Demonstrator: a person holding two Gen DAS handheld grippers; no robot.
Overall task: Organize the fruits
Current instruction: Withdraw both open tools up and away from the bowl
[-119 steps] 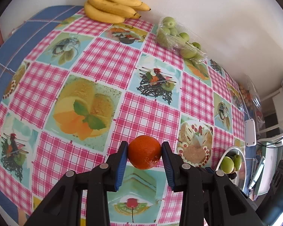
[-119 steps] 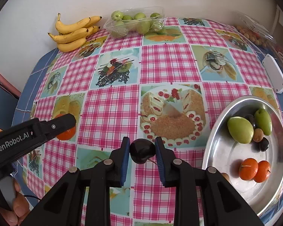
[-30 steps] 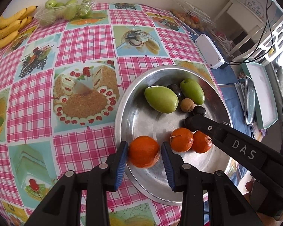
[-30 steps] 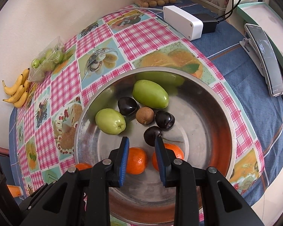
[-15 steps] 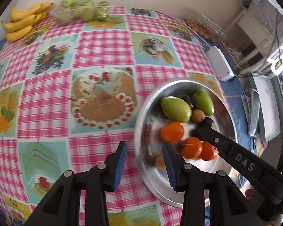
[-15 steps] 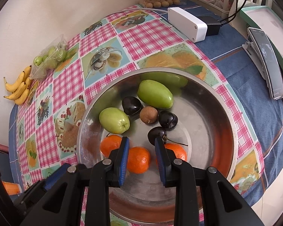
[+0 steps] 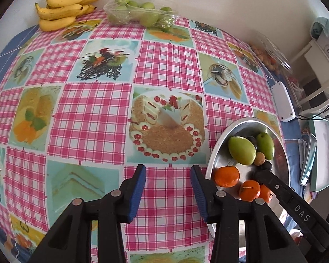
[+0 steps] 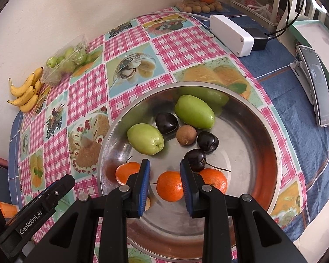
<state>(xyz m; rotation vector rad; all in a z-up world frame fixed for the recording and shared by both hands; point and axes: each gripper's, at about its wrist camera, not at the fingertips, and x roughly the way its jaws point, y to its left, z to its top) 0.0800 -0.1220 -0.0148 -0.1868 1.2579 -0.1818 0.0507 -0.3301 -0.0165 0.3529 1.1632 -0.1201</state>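
Observation:
The metal bowl [image 8: 258, 157] holds three oranges, two green fruits [image 8: 145, 139], a small brown fruit and three dark cherries. The leftmost orange [image 7: 227, 176] lies near the bowl's left wall. My left gripper [image 7: 167, 168] hangs over the checked tablecloth just left of the bowl [image 7: 209, 164], with its jaws opening and nothing between them. My right gripper [image 8: 164, 164] hovers above the bowl with its pads close together and nothing pinched. The middle orange [image 8: 170, 186] shows below the gap. A stemmed cherry [image 8: 195, 160] lies beside the right pad.
Bananas [image 7: 63, 11] and a bag of green fruit [image 7: 140, 13] sit at the table's far edge by the wall. A white box [image 8: 230, 35], a phone [image 8: 318, 85] and a clear box of small brown fruits [image 8: 201, 0] lie beyond the bowl.
The left gripper let its orange go into the bowl, spread its jaws and moved left over the tablecloth. The right gripper stayed above the bowl.

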